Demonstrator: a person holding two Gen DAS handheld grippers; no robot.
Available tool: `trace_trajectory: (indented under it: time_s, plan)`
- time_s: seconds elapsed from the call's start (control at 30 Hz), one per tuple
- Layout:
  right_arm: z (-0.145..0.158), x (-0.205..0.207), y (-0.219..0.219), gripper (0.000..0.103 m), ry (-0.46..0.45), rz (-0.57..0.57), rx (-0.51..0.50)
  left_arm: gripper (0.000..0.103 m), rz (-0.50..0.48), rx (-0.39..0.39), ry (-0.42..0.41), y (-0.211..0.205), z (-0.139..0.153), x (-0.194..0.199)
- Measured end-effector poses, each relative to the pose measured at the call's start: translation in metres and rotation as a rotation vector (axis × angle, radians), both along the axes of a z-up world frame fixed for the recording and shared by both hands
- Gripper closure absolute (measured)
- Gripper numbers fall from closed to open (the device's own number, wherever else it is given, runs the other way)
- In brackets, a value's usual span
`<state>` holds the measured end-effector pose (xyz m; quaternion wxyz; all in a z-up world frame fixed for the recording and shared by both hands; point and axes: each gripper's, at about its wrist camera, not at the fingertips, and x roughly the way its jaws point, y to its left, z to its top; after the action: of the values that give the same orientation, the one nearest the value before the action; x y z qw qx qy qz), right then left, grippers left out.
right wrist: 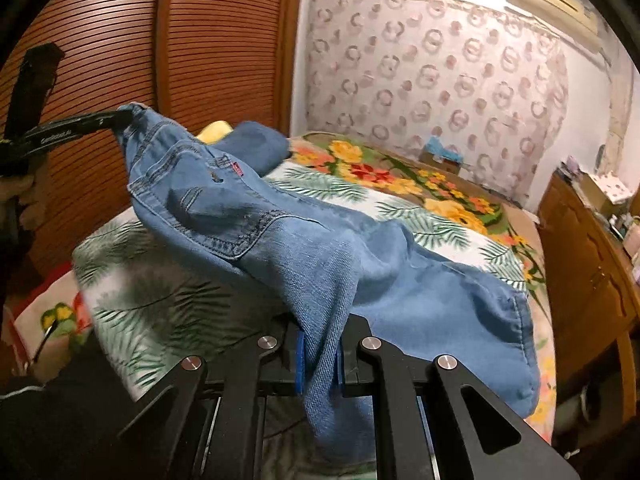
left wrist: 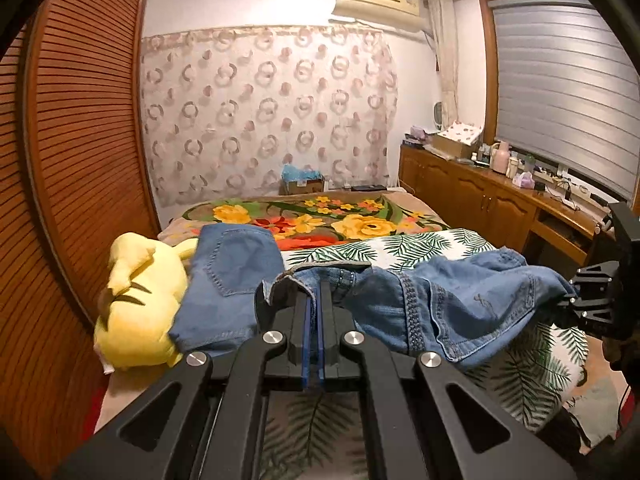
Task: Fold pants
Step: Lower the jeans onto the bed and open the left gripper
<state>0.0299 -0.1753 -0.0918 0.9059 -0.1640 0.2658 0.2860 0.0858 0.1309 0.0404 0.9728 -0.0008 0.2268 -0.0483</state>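
Blue denim pants hang stretched between both grippers above the bed. My left gripper is shut on the waistband edge. My right gripper is shut on a fold of the denim, and it shows at the right edge of the left wrist view. The left gripper shows at the upper left of the right wrist view, pinching the waistband. The back pocket with a red tab faces up, and one leg drapes down to the bed.
A second folded pair of jeans lies beside a yellow plush toy at the bed's left. The bed has a palm-leaf sheet and a floral blanket. A louvred wooden wardrobe stands left, a cluttered wooden cabinet right.
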Motion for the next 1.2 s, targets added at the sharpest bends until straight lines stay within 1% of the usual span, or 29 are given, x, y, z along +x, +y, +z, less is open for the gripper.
trace_trajectory:
  time_s: [0.1, 0.2, 0.33, 0.47, 0.5, 0.57, 0.6, 0.7, 0.77, 0.83, 0.9, 0.93, 0.97, 1.0, 1.03, 1.07, 1.13, 1.2]
  plan:
    - [0.003, -0.013, -0.005, 0.092, 0.013, 0.035, 0.018, 0.100, 0.025, 0.000, 0.001, 0.011, -0.001, -0.020]
    - [0.006, -0.021, -0.008, 0.092, 0.036, 0.064, 0.045, 0.100, 0.049, -0.008, 0.021, 0.023, -0.006, -0.037]
    - [0.006, -0.012, -0.019, 0.092, 0.069, 0.086, 0.067, 0.100, 0.077, -0.026, 0.079, 0.035, -0.027, -0.049]
    - [-0.004, -0.006, -0.023, 0.090, 0.126, 0.086, 0.083, 0.100, 0.073, -0.023, 0.139, 0.029, -0.050, -0.060]
    - [-0.005, -0.009, -0.024, 0.088, 0.141, 0.085, 0.084, 0.100, 0.070, -0.025, 0.155, 0.028, -0.056, -0.063]
    - [-0.007, -0.006, -0.027, 0.080, 0.164, 0.081, 0.078, 0.100, 0.069, -0.032, 0.181, 0.028, -0.064, -0.068]
    - [-0.009, -0.006, -0.028, 0.079, 0.172, 0.079, 0.072, 0.099, 0.066, -0.031, 0.195, 0.027, -0.067, -0.069]
    - [-0.006, -0.010, -0.033, 0.071, 0.174, 0.064, 0.062, 0.099, 0.056, -0.037, 0.227, 0.023, -0.071, -0.073]
    - [-0.003, -0.013, -0.040, 0.066, 0.166, 0.059, 0.070, 0.095, 0.052, -0.032, 0.218, 0.020, -0.068, -0.075]
    - [0.002, -0.015, -0.048, 0.061, 0.160, 0.052, 0.090, 0.092, 0.053, -0.012, 0.203, 0.016, -0.064, -0.077]
    - [0.005, -0.020, -0.053, 0.058, 0.147, 0.034, 0.107, 0.084, 0.040, -0.013, 0.182, 0.012, -0.057, -0.078]
    - [0.006, -0.021, -0.057, 0.057, 0.140, 0.025, 0.114, 0.075, 0.034, -0.018, 0.175, 0.012, -0.055, -0.077]
    - [0.007, -0.026, -0.061, 0.056, 0.131, 0.010, 0.121, 0.061, 0.027, -0.021, 0.167, 0.009, -0.053, -0.076]
    - [0.008, -0.025, -0.066, 0.055, 0.123, -0.007, 0.124, 0.053, 0.024, -0.019, 0.162, 0.008, -0.052, -0.075]
    - [0.008, -0.024, -0.072, 0.054, 0.115, -0.025, 0.127, 0.043, 0.021, -0.016, 0.155, 0.005, -0.052, -0.073]
    - [0.009, -0.022, -0.077, 0.053, 0.109, -0.044, 0.133, 0.034, 0.016, -0.013, 0.148, 0.001, -0.052, -0.071]
    - [0.008, -0.018, -0.087, 0.051, 0.097, -0.074, 0.141, 0.028, 0.002, -0.028, 0.141, -0.004, -0.055, -0.066]
    - [0.004, -0.014, -0.093, 0.050, 0.081, -0.105, 0.135, 0.027, -0.023, -0.037, 0.148, -0.014, -0.061, -0.056]
